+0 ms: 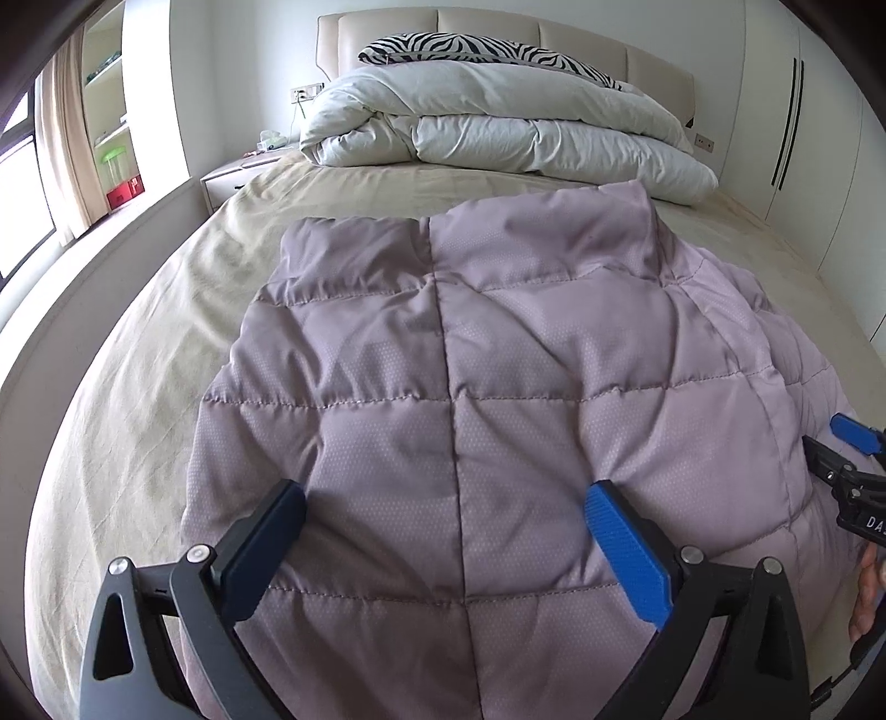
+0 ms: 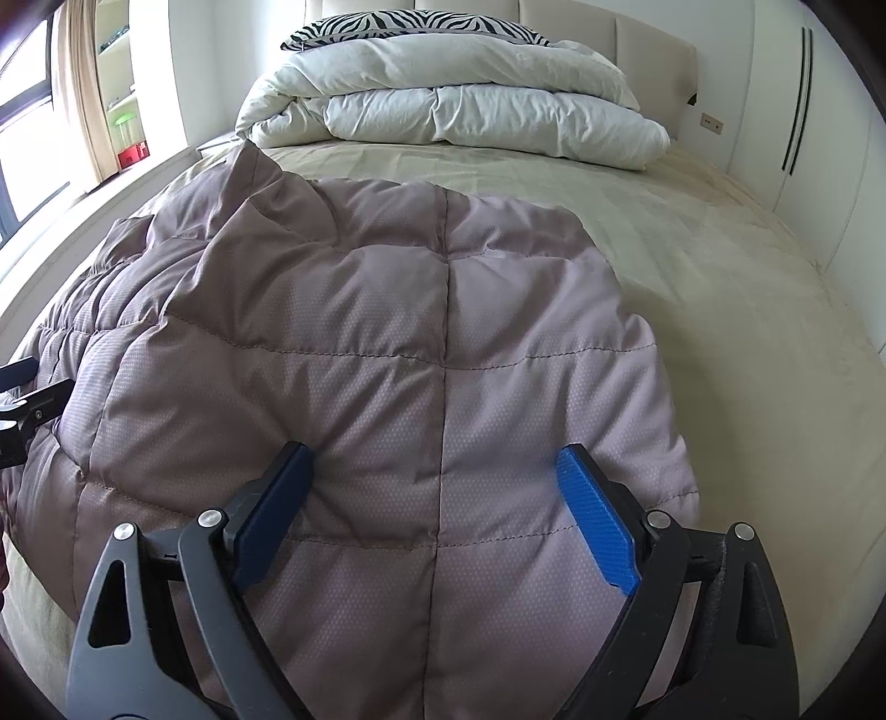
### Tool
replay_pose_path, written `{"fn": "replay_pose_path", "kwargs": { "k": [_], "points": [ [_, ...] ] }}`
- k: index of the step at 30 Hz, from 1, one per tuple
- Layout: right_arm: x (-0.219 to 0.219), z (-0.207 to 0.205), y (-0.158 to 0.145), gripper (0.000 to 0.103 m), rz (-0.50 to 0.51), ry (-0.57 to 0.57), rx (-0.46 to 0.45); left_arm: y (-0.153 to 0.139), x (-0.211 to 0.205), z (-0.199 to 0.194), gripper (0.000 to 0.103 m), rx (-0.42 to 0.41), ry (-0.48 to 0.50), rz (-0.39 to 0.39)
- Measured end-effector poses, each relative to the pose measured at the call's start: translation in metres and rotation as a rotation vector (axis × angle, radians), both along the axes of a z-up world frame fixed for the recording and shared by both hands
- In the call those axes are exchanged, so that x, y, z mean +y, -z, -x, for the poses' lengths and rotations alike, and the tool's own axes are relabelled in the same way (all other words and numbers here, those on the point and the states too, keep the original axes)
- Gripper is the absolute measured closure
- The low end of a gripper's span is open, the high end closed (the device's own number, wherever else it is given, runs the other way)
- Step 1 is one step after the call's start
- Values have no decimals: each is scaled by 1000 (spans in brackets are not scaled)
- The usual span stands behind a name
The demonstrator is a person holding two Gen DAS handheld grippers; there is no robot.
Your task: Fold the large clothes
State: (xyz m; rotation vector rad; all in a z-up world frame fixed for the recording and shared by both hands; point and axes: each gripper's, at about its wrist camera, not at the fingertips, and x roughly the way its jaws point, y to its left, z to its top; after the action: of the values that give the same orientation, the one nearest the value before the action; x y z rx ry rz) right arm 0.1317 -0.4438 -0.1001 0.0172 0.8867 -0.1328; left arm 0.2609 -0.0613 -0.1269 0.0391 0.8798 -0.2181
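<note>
A mauve quilted puffer garment [image 1: 454, 360] lies folded on the beige bed sheet [image 1: 138, 354]; it also fills the right wrist view [image 2: 387, 354]. My left gripper [image 1: 446, 493] is open, its fingers spread wide just above the garment's left half. My right gripper [image 2: 437, 451] is open too, spread over the garment's right half. The right gripper's tip [image 1: 855, 435] shows at the right edge of the left wrist view, and part of the left gripper [image 2: 27, 387] at the left edge of the right wrist view. Neither grips fabric.
A folded white duvet [image 1: 498, 122] and a zebra pillow [image 1: 487, 52] lie at the head of the bed by the padded headboard [image 1: 609, 44]. A nightstand [image 1: 238, 174] and window ledge are on the left, white wardrobes [image 2: 819, 138] on the right.
</note>
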Motion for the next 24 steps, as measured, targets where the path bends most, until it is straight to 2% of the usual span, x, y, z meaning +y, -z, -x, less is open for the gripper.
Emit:
{"fn": "replay_pose_path", "kwargs": {
  "k": [3, 5, 7, 11, 13, 15, 18, 24],
  "points": [
    [-9, 9, -13, 12, -105, -16, -34, -21, 23, 12, 0, -20, -18, 137],
    [-18, 20, -27, 12, -183, -21, -90, -34, 43, 18, 0, -46, -47, 202],
    [-29, 30, -43, 11, -218, -9, -143, -42, 63, 18, 0, -45, -62, 258],
    [-62, 40, -65, 5, -295, 5, -182, -36, 103, 5, 0, 5, -97, 341],
    [-82, 36, -67, 5, -318, 21, -165, -23, 124, -2, 0, 59, -116, 439],
    [-102, 33, -62, 5, -350, 33, -139, -8, 142, -6, 0, 115, -147, 531],
    [-134, 29, -43, 5, -421, 83, -91, 12, 155, -9, 0, 174, -166, 548],
    [-177, 20, 12, 5, -639, 143, 21, 44, 154, -21, 0, 329, -114, 632]
  ]
}}
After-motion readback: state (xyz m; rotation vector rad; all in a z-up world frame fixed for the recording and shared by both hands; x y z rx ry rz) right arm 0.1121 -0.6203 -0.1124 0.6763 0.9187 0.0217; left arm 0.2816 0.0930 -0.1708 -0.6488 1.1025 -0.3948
